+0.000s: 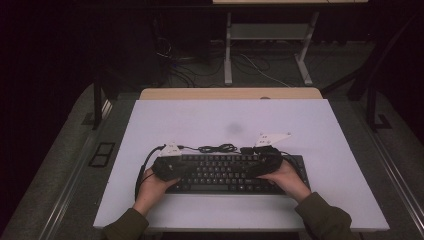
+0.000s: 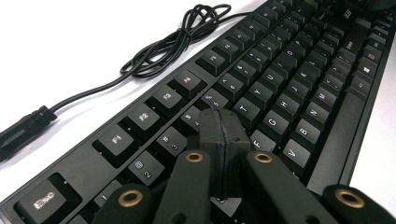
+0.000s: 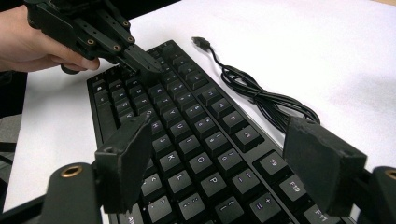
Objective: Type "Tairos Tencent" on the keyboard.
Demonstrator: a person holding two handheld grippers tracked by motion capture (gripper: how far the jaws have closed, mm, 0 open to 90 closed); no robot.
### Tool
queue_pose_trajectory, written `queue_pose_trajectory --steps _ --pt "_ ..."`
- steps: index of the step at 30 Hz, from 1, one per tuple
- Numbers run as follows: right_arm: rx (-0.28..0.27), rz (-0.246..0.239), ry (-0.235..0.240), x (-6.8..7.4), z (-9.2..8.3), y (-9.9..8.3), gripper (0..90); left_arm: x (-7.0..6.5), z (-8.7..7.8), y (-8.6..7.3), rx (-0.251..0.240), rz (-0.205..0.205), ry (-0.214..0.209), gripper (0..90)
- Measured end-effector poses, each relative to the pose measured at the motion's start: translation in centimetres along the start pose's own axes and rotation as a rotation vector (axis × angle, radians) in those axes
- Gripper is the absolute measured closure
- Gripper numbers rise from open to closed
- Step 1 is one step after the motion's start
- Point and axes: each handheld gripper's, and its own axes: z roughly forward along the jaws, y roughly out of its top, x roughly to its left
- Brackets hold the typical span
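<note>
The left tool (image 2: 223, 140), clenched on nothing, tips over the number row of the keyboard (image 1: 235, 172) lying flat on the bench (image 1: 310, 130); rigid, light, loose-keyed, it is probably best gripped by the frame edge; the right tool (image 3: 224, 163) hangs released.

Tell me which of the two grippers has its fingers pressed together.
The left gripper: its fingers meet in one closed tip poised over the keyboard near the 4 and R keys. The right gripper differs, its fingers standing wide apart above the keys.
</note>
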Motion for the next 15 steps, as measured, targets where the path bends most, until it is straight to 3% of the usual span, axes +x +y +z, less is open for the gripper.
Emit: queue_pose_trajectory --steps 8,15 --pt "-0.002 0.001 -0.002 0.03 0.01 0.0 23.7 -0.07 0.16 0.0 0.012 0.003 -0.001 89.4" --pt "-0.005 0.003 -0.002 -0.01 -0.03 0.02 23.7 -0.26 -0.33 0.35 -0.011 0.002 -0.005 89.4"
